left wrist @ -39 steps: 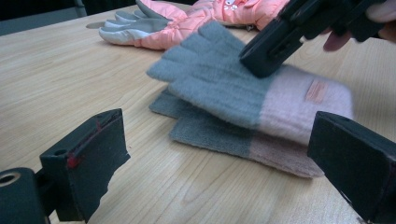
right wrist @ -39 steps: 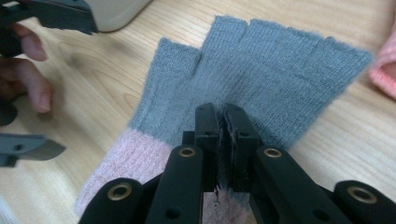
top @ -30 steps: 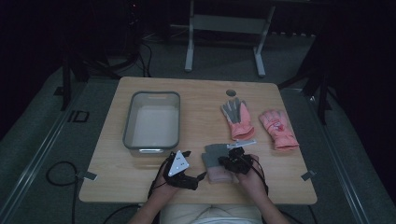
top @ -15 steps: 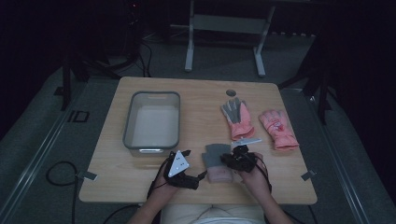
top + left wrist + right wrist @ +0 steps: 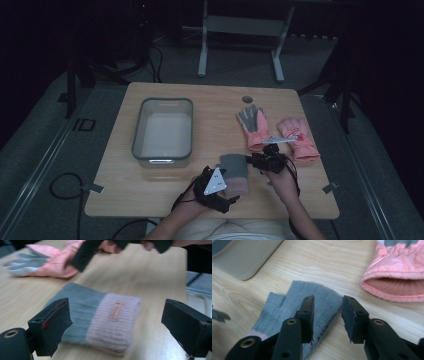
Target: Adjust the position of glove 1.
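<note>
**Grey-and-pink knit glove lies flat near the table's front edge, both grippers free of it**

The knit glove [image 5: 234, 173], grey at the finger end and pale pink at the cuff, lies flat on the wooden table [image 5: 210, 107], near the front edge and a little right of the middle. The left gripper [image 5: 216, 184] is just beside its front-left corner; in the left gripper view its jaws stand wide apart on either side of the glove [image 5: 100, 316], not touching it, so it is released. The right gripper [image 5: 265, 160] hangs at the glove's grey finger end; its jaws have just been opening and now stand parted above the fabric [image 5: 312, 303], with nothing pinched between them. Two salmon-pink gloves [image 5: 255, 127] lie near the right edge. A grey bin [image 5: 164, 129] sits toward the left side.
</note>
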A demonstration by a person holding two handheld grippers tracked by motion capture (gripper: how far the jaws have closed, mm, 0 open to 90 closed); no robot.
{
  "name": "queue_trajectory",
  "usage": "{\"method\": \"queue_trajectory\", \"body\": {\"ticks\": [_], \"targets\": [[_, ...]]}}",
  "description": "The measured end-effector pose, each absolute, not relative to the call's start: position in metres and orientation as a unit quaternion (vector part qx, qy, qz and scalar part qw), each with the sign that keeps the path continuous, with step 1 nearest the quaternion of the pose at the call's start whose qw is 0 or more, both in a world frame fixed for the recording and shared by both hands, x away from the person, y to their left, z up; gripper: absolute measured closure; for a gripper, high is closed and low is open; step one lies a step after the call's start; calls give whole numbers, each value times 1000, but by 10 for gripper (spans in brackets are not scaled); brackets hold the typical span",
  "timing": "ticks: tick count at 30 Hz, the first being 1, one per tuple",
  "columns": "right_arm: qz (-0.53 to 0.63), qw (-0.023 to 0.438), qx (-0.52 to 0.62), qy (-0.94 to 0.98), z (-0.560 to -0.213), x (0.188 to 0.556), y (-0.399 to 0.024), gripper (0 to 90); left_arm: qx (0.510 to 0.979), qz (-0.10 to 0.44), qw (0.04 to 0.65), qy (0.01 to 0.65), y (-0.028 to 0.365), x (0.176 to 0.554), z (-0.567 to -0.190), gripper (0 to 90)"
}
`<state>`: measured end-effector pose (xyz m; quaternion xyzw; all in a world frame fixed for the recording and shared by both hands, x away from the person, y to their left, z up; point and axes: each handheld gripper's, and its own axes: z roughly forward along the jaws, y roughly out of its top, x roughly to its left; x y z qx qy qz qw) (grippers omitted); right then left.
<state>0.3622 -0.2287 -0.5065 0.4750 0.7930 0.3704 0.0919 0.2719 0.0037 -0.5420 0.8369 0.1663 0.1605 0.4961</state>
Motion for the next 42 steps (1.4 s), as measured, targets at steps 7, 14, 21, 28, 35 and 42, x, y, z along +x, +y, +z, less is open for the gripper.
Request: {"method": "queue_trajectory", "body": {"ticks": [7,14,21,28,35,42], "targets": [[356,75,490,792,-525,378,-222,521,869,160,455,110,-10,281,-549,200],[340,70,501,793,-539,383,-215,443,894,200,395,68,-19,282,-562,307],[335,60,499,797,-545,383,-210,442,901,195,383,65,-16,289,-564,425],[351,37,488,798,-547,387,-206,543,893,134,421,83,0,305,-562,601],[371,-20,465,803,-545,390,-199,693,894,103,425,94,4,312,-560,653],[377,10,439,815,-531,386,-190,738,891,86,427,124,9,313,-549,678]]}}
